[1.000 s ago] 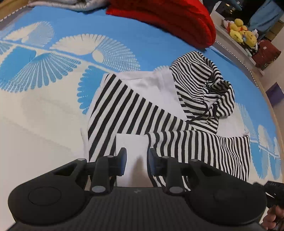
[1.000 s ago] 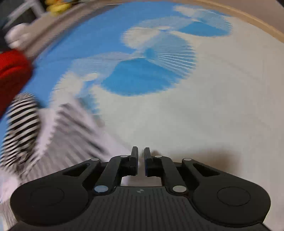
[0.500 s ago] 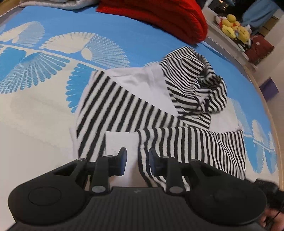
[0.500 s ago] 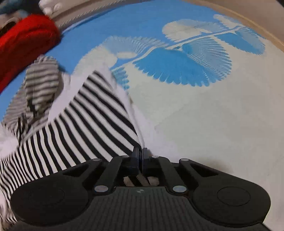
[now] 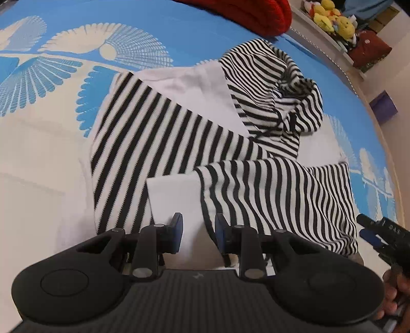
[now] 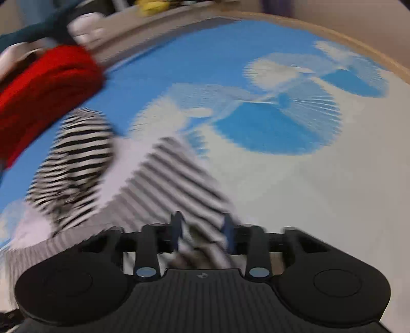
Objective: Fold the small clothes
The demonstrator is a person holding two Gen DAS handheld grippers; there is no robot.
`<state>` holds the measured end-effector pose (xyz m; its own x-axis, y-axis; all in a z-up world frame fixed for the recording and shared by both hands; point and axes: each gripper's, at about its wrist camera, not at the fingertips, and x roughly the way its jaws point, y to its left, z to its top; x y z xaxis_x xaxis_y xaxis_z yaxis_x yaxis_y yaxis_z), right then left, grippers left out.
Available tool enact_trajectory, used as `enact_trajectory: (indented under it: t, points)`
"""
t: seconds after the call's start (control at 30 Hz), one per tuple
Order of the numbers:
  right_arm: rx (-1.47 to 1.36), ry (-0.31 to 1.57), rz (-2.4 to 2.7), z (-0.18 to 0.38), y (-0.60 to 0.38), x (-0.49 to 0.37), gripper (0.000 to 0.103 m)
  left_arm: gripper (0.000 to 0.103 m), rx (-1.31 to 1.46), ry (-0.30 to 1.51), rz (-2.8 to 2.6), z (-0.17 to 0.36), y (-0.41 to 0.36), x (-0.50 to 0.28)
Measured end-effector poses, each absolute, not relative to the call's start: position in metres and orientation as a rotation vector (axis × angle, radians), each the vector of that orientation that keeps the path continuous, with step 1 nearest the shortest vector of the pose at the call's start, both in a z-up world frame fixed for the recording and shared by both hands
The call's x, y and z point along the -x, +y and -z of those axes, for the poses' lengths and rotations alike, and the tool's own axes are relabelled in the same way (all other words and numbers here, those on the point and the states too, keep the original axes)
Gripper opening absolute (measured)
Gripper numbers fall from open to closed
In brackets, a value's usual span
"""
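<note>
Right wrist view: right claw (image 6: 202, 230) has just been opening, striped top (image 5: 230, 164) loose between (fold dropped); left claw (image 5: 197, 230) narrow, empty, hovering for the next pinch.

One black-and-white striped garment (image 5: 225, 143) lies part-folded on one blue-and-white fan-patterned bedspread (image 5: 51, 128); one red knitted item (image 5: 256, 12) sits beyond the striped garment at the bedspread's far edge; several yellow plush toys (image 5: 330, 18), too bunched to count exactly, crowd one ledge past the red knit, with one dark red bag (image 5: 371, 50) beside them; one purple box (image 5: 384, 107) stands off the bedspread to the garment's right; two handheld grippers appear, the left gripper (image 5: 197, 230) just short of the garment's near edge and the right gripper (image 6: 202, 230) at its near right corner.
</note>
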<state>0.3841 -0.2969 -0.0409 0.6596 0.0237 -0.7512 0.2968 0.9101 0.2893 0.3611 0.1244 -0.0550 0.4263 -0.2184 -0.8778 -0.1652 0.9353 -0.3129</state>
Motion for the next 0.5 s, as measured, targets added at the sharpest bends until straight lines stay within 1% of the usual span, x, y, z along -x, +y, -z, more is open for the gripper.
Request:
enact_trajectory:
  t: [0.1, 0.23, 0.33, 0.5]
  points:
    - [-0.392, 0.925, 0.031, 0.052, -0.281, -0.388, 0.046, 0.030, 0.432, 1.123, -0.028, 0.058, 0.139, -0.363]
    - [-0.271, 1.085, -0.070, 0.078, -0.256, -0.388, 0.050, 0.030, 0.531, 1.148, -0.070, 0.071, 0.159, -0.366]
    - [-0.190, 1.082, -0.087, 0.078, -0.246, -0.383, 0.050, 0.030, 0.559, 1.156, -0.057, 0.080, 0.160, -0.368]
    - [-0.244, 1.072, -0.092, 0.074, -0.249, -0.383, 0.051, 0.030, 0.487, 1.164, -0.062, 0.082, 0.149, -0.371]
